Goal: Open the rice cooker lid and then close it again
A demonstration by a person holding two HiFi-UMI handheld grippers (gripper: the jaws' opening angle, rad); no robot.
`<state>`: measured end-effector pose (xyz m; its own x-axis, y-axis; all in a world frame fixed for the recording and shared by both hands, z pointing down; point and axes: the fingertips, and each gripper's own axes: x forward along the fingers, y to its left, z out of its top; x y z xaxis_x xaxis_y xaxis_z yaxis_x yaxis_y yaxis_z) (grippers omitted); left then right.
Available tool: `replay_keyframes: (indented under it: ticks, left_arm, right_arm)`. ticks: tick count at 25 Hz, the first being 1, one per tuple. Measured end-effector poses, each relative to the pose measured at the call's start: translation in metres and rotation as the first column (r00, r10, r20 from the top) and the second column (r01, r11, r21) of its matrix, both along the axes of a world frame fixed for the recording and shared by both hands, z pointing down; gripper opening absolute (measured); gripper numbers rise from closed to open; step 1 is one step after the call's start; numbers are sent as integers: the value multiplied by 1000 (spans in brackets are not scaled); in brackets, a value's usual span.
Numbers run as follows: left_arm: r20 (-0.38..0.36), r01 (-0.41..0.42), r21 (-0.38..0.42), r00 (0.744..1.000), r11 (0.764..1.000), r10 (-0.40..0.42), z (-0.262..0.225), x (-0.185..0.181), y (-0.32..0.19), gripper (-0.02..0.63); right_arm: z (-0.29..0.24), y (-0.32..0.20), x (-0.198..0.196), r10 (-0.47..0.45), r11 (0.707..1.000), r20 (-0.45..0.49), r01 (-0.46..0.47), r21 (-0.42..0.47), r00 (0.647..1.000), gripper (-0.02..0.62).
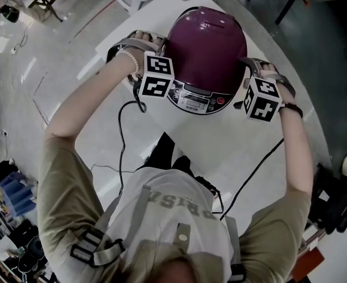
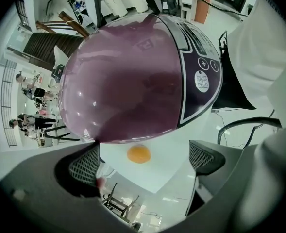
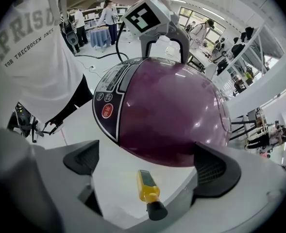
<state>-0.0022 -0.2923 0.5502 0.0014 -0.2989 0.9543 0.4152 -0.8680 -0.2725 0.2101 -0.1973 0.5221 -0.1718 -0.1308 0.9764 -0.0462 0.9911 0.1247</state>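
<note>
The dark purple, dome-shaped rice cooker (image 1: 208, 46) stands on the white table (image 1: 220, 152), directly in front of the person. Its glossy lid (image 1: 211, 31) is down and seated flush on the body. The silver control panel (image 1: 195, 101) with a red button (image 1: 220, 101) faces the person. The left hand-held gripper (image 2: 145, 157) is positioned at the cooker's left flank and the right hand-held gripper (image 3: 152, 166) at its right flank, so that the cooker sits between the two. Each is carried in one of the person's hands, with its black-and-white marker cube turned upward. The left hand-held gripper is released: its two ribbed black pads (image 2: 84, 165) stand wide apart with nothing clamped between them. The curved purple wall fills the upper part of the left gripper view, and whether a pad touches that wall cannot be told. A small round orange disc (image 2: 139, 154) lies on the table in line with the gap. The right hand-held gripper is likewise released, its pads (image 3: 210, 168) spread and gripping nothing, with the cooker's wall just beyond them. A yellow cylindrical item with a black cap (image 3: 150, 194) lies on the table in line with that gap. A thin black cable (image 1: 121, 134) trails across the table towards the person.
</note>
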Motion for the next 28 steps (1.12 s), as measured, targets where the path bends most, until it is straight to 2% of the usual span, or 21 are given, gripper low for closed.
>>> replay_keyframes:
  ticks: [6, 11, 13, 16, 19, 23, 25, 28]
  left_arm:
    - [-48, 15, -22, 999, 1000, -16, 0, 3, 2, 584]
    - [-91, 34, 49, 995, 998, -29, -7, 3, -8, 583]
    - [-134, 61, 60, 990, 996, -53, -16, 4, -8, 583]
    - [-215, 114, 59, 972, 992, -99, -32, 6, -1, 583]
    - [-297, 160, 44, 945, 986, -140, -46, 7, 12, 583]
    - [-398, 227, 53, 898, 972, -188, -68, 5, 27, 581]
    - [-466, 276, 31, 854, 961, -231, -79, 7, 38, 578]
    - [-567, 341, -7, 773, 940, -285, -96, 10, 56, 578]
  right_arm:
    - [-4, 0, -4, 36, 999, 102, -37, 7, 994, 581]
    - [-8, 0, -9, 92, 995, 184, -96, 12, 979, 580]
    - [-16, 0, -12, 128, 990, 241, -139, 26, 962, 580]
    - [-35, 2, -18, 183, 975, 352, -216, 55, 918, 580]
    - [-57, 4, -21, 198, 951, 449, -281, 126, 871, 580]
    - [-94, 7, -26, 178, 898, 578, -372, 236, 796, 580]
    - [-108, 13, -28, 172, 868, 630, -419, 268, 758, 578]
    - [-124, 27, -30, 171, 818, 698, -495, 293, 695, 578]
